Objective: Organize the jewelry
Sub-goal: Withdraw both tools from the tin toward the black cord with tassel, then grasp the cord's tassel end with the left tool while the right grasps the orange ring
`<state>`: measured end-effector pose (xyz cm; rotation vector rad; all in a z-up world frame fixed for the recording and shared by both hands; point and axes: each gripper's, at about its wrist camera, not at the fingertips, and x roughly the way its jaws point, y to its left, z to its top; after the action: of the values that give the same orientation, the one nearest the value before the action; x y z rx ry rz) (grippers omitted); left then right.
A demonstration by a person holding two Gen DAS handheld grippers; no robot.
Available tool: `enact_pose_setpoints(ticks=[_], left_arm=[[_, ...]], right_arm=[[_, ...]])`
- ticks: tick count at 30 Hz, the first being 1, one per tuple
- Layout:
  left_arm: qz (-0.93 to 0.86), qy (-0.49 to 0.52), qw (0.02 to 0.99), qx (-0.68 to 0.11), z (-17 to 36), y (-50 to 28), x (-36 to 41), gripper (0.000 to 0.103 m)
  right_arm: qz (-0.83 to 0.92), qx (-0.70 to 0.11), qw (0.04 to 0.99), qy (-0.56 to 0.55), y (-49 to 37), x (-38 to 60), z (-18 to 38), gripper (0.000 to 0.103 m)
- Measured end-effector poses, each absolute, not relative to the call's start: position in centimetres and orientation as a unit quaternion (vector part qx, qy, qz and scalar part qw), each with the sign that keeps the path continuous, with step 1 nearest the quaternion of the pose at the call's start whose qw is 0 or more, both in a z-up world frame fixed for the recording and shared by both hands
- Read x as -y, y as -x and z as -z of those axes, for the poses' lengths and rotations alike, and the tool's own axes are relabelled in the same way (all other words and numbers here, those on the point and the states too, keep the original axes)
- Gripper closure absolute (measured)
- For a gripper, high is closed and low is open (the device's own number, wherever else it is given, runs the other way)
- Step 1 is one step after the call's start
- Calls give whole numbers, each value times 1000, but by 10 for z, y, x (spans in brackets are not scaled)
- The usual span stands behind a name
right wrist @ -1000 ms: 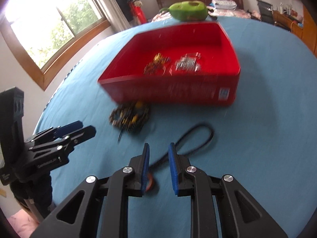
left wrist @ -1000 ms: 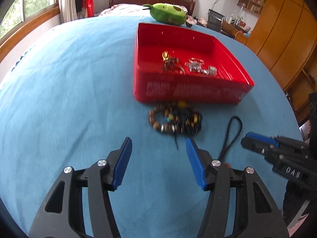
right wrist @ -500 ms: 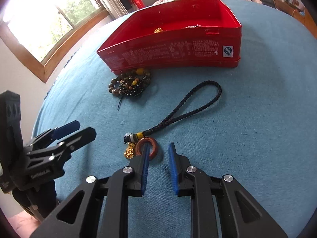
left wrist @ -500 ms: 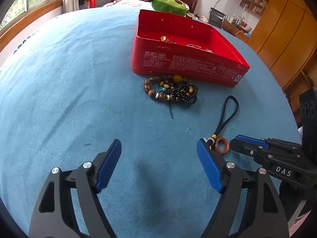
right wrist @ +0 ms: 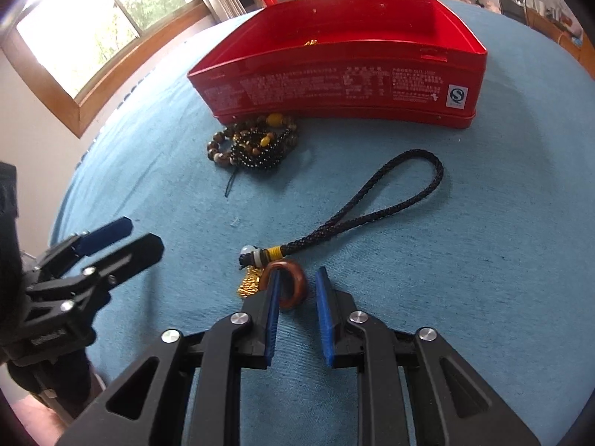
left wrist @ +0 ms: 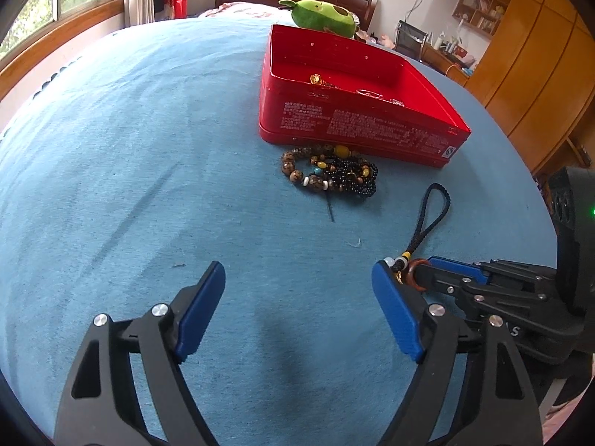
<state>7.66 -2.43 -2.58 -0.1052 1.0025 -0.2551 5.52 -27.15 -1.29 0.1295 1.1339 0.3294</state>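
Note:
A black braided cord charm point(right wrist: 375, 200) with a brown ring point(right wrist: 293, 286) and a gold pendant point(right wrist: 248, 285) lies on the blue cloth; it also shows in the left wrist view point(left wrist: 431, 219). My right gripper point(right wrist: 295, 278) is partly open, its fingers either side of the brown ring, low on the cloth. A pile of bead bracelets point(left wrist: 331, 174) lies against the front wall of the red tin box point(left wrist: 357, 122), which holds a few jewelry pieces. My left gripper point(left wrist: 297, 282) is wide open and empty, above the cloth.
A green plush toy point(left wrist: 321, 15) sits behind the box. The blue cloth point(left wrist: 130, 148) covers the whole table. A window is at the left and wooden cabinets at the right.
Both grippers have dropped lower and nearer the cloth. The left gripper has opened wider. The right gripper has moved forward so the brown ring now sits between its fingers.

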Motion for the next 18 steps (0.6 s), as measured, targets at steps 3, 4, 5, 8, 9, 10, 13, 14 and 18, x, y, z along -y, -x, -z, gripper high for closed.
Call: enact_pose_setpoints(ticks=[3,4,5,8,9,10,13,14,18], left_arm=[[125,48,867,-480,26,-77,27,22],[126,47,867,-480,26,-77,28,22],[128,45,865,-482,26,-77,30,22],[133,38,865,-483,26,-78,36,22],[135,35,865,-483,26,-79,39,22],[137,33,864,-483,26,-79,42,22],[149,25,860,-487,26,-82,56,22],[151,23,860,-488,27,-83,60,23],[157,7,854,-496,33,-87,79,27]], right_arm=[[-156,-529,832,-55,-53,272,13,93],[-156,-528,833,-57,-52,274,13,94],[-156,-527,833,-60,-50,277,11,94],[-147,-518,839,-74,-46,290,7,95],[-144,-516,841,-78,-44,295,6,96],[-139,-513,843,-83,-43,302,5,96],[-126,-510,846,-92,-41,320,2,96],[-122,-510,846,-95,-40,326,2,96],[-112,-511,846,-103,-37,342,5,96]])
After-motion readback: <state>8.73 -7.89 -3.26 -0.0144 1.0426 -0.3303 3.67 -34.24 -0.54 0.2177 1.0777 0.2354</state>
